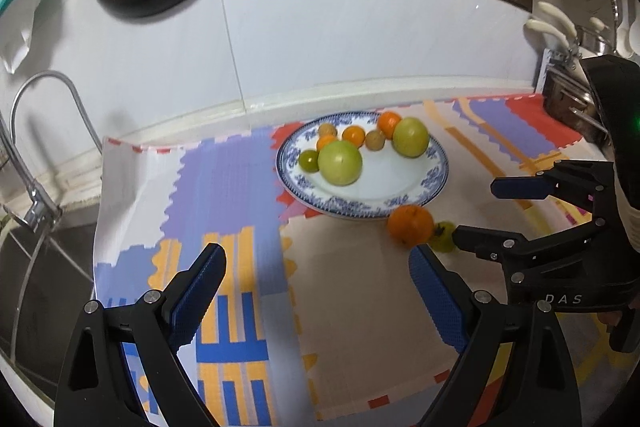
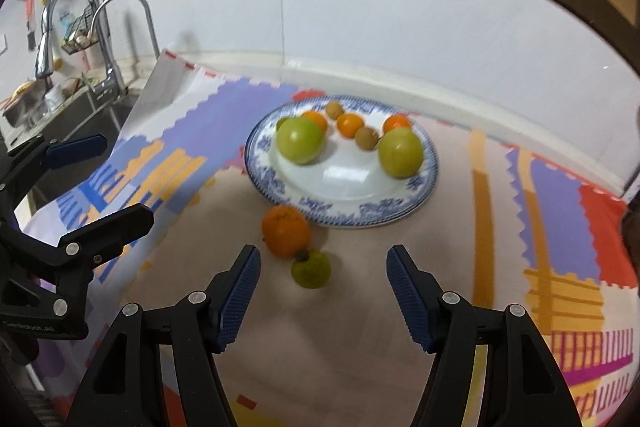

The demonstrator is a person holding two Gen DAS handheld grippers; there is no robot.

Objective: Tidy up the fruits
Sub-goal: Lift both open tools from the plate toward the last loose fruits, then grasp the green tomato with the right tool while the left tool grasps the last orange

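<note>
**Two fruits left off the plate**

A patterned mat (image 2: 360, 307) covers the counter, and on it sits a blue-rimmed plate (image 2: 344, 215) already carrying two large green fruits, several small oranges and a few brownish ones. Just outside the plate's near rim lie the stragglers: an orange (image 2: 285, 230) and, touching it on the near side, a small green fruit (image 2: 311, 269).

The right gripper (image 2: 323, 269) hangs over that green fruit, jaws moderately apart and empty, the fruit ahead of its tips. The left gripper (image 1: 318, 265) is spread wide, also empty, over bare mat.

This looks like the approach to a pick. The next move likely calls for lowering the right jaws around the green fruit without nudging the orange away.
</note>
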